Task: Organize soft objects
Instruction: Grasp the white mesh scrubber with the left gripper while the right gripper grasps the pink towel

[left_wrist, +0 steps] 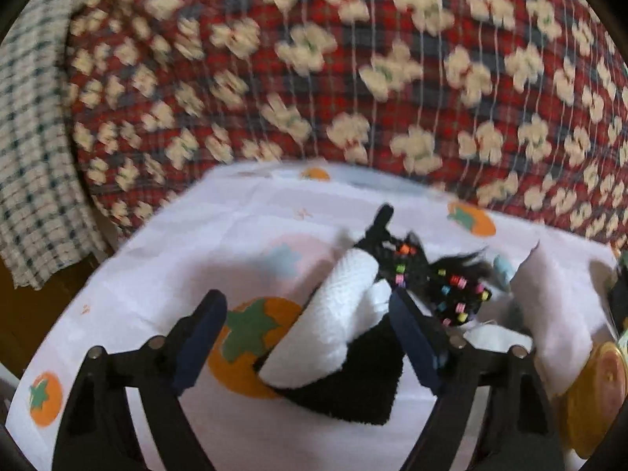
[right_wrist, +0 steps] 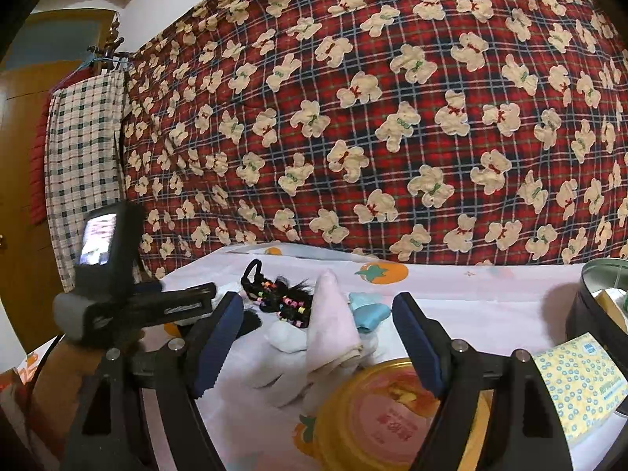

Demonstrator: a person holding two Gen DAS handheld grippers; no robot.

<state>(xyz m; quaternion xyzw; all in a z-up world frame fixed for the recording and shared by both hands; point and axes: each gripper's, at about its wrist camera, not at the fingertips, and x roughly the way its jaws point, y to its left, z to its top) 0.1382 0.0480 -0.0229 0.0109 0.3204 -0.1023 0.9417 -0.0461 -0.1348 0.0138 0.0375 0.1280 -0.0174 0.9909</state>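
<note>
Fluffy white-and-black towel (left_wrist: pixel 337 337) lay on the persimmon-print surface (left_wrist: pixel 157 259) between the spread fingers of the left gripper (left_wrist: pixel 310 337) | right gripper (right_wrist: pixel 318 337) agape, empty | limp, light; likely best pinched at folded edge.

A lived-in room of a home, most likely a bedroom.

A red plaid quilt (right_wrist: pixel 392 117) patterned with cream teddy bears fills the background, hung or draped behind the surface (right_wrist: pixel 490 294), which is covered by a white cloth printed with orange persimmons. A checked cloth (right_wrist: pixel 82 165) hangs from a hanger at the left, next to a wooden door (right_wrist: pixel 19 204) and a white wall. On the cloth lie household odds and ends: beaded hair ties (right_wrist: pixel 282 298), small towels (right_wrist: pixel 333 325), a round tin (right_wrist: pixel 600 306), a tissue pack (right_wrist: pixel 577 388).
</note>
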